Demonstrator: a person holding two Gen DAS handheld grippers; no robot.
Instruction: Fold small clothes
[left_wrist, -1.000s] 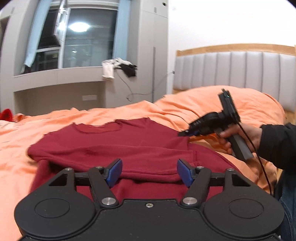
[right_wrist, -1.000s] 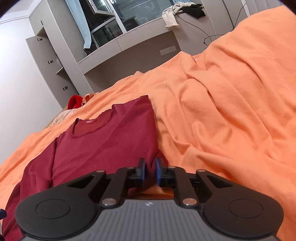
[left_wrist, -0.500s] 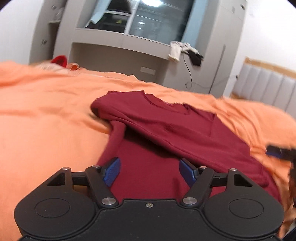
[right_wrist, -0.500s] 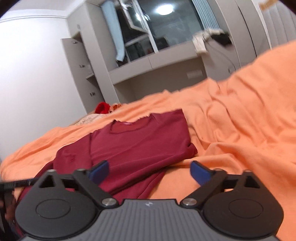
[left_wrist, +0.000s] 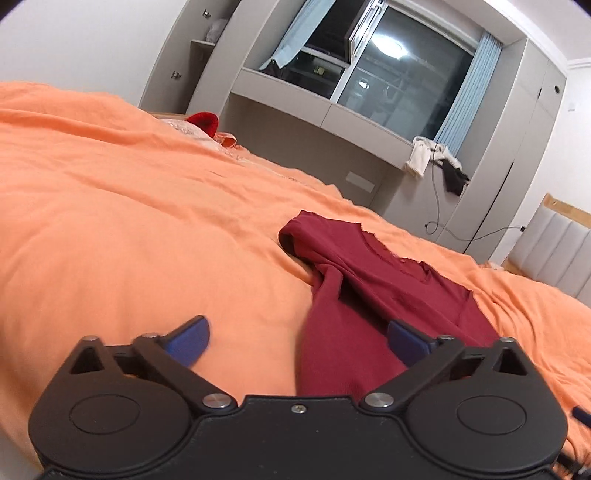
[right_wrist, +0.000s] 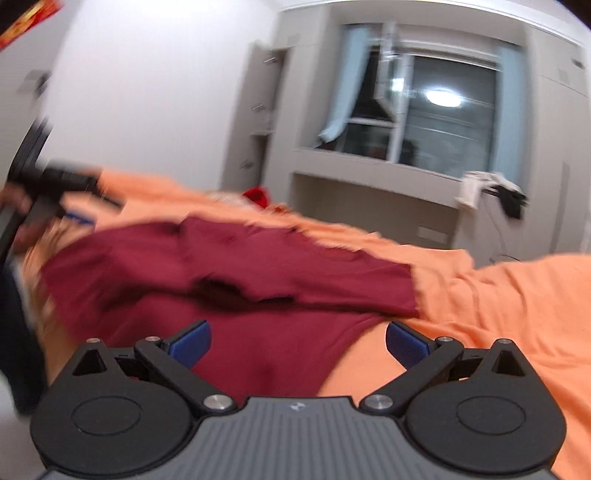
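Ceiling lamp (left_wrist: 388, 46) glares in the window; right view motion-blurred.

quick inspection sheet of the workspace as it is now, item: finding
surface: orange bedspread, wrinkled
job's things: dark red top, partly folded, one sleeve trailing
clutter: red item at the bed's far edge; clothes draped on the window ledge
grippers: left gripper open, jaws have just been opening, astride the sleeve; right gripper open, top's hem between, not pinched
cables: black cable hanging by the cabinet
surroundings: window, grey cabinets, padded headboard
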